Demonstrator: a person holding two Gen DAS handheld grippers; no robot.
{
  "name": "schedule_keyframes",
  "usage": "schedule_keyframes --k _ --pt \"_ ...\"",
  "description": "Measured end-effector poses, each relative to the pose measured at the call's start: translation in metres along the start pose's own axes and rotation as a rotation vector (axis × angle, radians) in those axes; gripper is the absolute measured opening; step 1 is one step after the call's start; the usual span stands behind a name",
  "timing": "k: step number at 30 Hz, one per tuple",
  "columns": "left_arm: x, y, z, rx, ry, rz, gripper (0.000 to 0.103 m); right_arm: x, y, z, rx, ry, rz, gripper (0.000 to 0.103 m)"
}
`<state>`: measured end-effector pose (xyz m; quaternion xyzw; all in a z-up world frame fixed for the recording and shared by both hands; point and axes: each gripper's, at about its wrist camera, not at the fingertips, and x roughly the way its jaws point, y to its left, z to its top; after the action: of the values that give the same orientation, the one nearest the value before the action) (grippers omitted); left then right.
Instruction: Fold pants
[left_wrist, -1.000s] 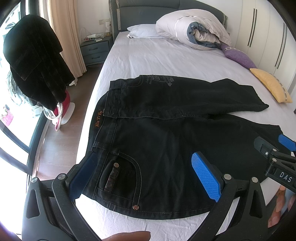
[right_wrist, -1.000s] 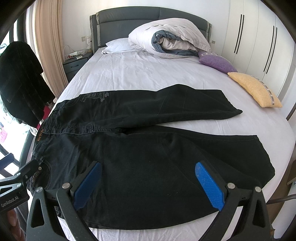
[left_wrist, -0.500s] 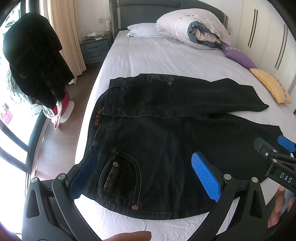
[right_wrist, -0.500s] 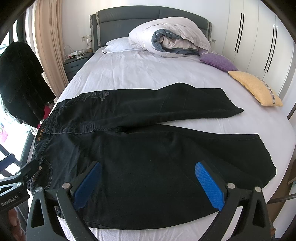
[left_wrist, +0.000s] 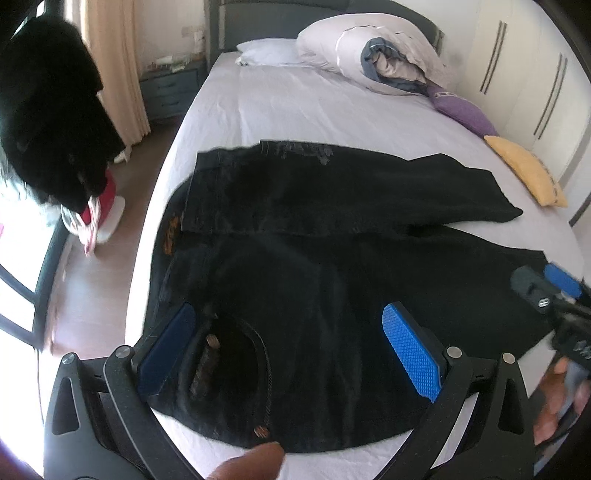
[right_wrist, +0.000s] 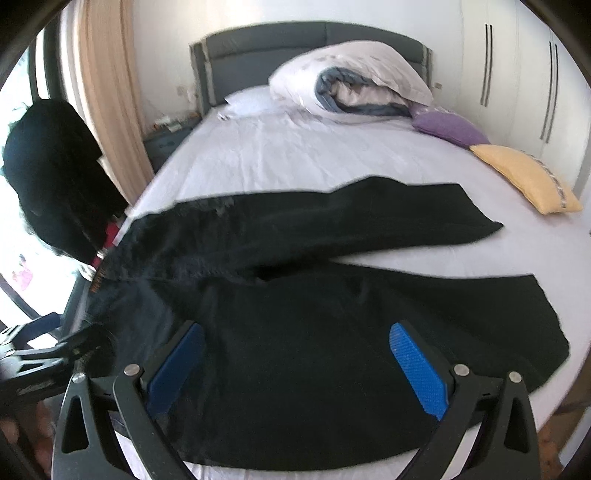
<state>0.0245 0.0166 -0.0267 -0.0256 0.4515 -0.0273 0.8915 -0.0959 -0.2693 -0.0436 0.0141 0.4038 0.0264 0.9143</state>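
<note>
black pants (left_wrist: 332, 266) lie flat across the near bed (left_wrist: 295, 107) edge — both the left gripper (left_wrist: 288, 354) and right gripper (right_wrist: 295, 365) spread wide above them; purple pillow (right_wrist: 448, 127), yellow pillow (right_wrist: 524, 177) well beyond.

Black pants (left_wrist: 332, 258) lie flat across the bed, legs splayed.

Pants (left_wrist: 332, 295) waistband label blurred (unreadable); nightstand (right_wrist: 166, 142) clutter indistinct
</note>
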Motion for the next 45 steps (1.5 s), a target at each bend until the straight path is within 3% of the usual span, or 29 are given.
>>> schedule_keyframes --k 3,6,8,10,13,16,18,23,29,33,36,38,40,45 --pt "0.012 0.000 0.014 0.070 0.005 0.009 0.103 -0.001 -0.006 0.010 -0.017 -0.022 0.055 0.103" --pt "0.035 0.008 0.036 0.096 0.112 -0.102 0.103 0.003 -0.010 0.023 -0.056 -0.032 0.119 0.103" --pt "0.047 0.021 0.059 0.064 0.129 -0.124 0.103 0.009 -0.015 0.035 -0.094 -0.028 0.162 0.103" --pt "0.055 0.032 0.088 0.081 0.093 -0.123 0.103 0.018 -0.020 0.050 -0.145 -0.017 0.212 0.099" --pt "0.085 0.041 0.137 0.191 0.074 -0.061 0.103 0.037 -0.031 0.071 -0.203 0.008 0.253 0.093" --pt "0.127 0.045 0.181 0.298 0.101 -0.050 0.103 0.059 -0.044 0.093 -0.227 0.040 0.282 0.083" --pt "0.157 0.045 0.205 0.367 0.133 -0.048 0.103 0.071 -0.052 0.108 -0.243 0.042 0.298 0.082" --pt "0.231 0.048 0.237 0.455 0.262 -0.133 0.071 0.104 -0.057 0.128 -0.318 0.048 0.331 0.079" --pt "0.287 0.060 0.247 0.473 0.376 -0.220 0.067 0.142 -0.052 0.135 -0.394 0.109 0.373 0.072" --pt "0.308 0.071 0.261 0.417 0.427 -0.290 0.067 0.165 -0.047 0.137 -0.399 0.135 0.394 0.068" --pt "0.316 0.073 0.268 0.429 0.446 -0.290 0.060 0.174 -0.042 0.134 -0.389 0.142 0.412 0.068" --pt "0.320 0.069 0.270 0.444 0.460 -0.290 0.041 0.179 -0.038 0.133 -0.398 0.150 0.421 0.068" --pt "0.322 0.068 0.275 0.434 0.470 -0.297 0.030 0.181 -0.035 0.132 -0.405 0.158 0.428 0.067" --pt "0.328 0.079 0.291 0.359 0.445 -0.308 0.011 0.187 -0.029 0.140 -0.445 0.149 0.436 0.066"
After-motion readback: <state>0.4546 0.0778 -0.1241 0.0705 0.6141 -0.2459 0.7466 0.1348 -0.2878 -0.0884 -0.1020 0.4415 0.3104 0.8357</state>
